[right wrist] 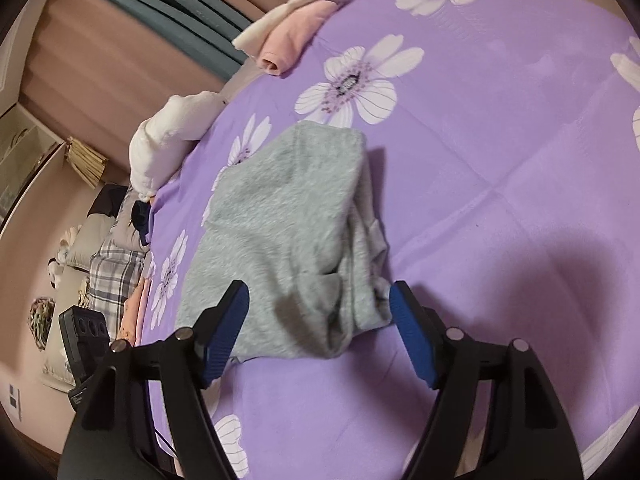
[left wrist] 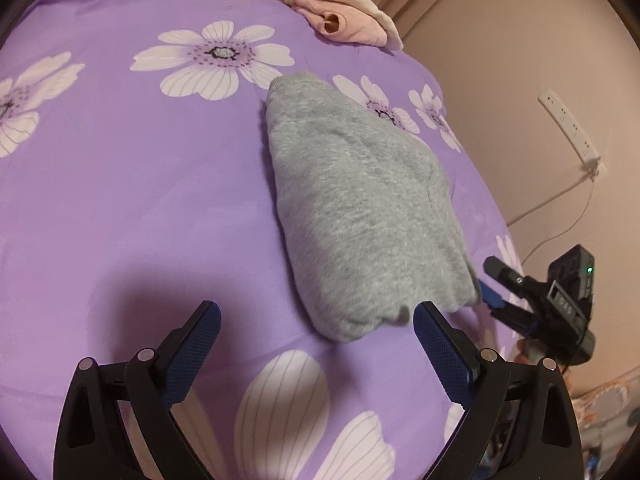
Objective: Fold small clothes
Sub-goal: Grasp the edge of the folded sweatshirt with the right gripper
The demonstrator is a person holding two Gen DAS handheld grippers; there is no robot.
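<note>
Grey fleece garment (left wrist: 360, 216) lies folded into a thick bundle on the purple floral bedsheet (left wrist: 140, 200), toward the bed's right side, well apart from the pink and cream folded clothes (left wrist: 344, 12) at the far edge. My left gripper (left wrist: 316, 328) is spread wide with nothing in it, hovering just off the bundle's near end; one pad sits beside the hem, not gripping. My right gripper (right wrist: 320, 312) is also spread wide, straddling the near edge of the garment (right wrist: 288, 224), where loose layers bunch up; can't tell if the pads touch cloth. My read: light, soft, fuzzy, no stiffness, so layers will slip and sag if pinched at one point. Best hold looks like both near corners, pinching through all layers at the folded edge, not the loose flap.
</note>
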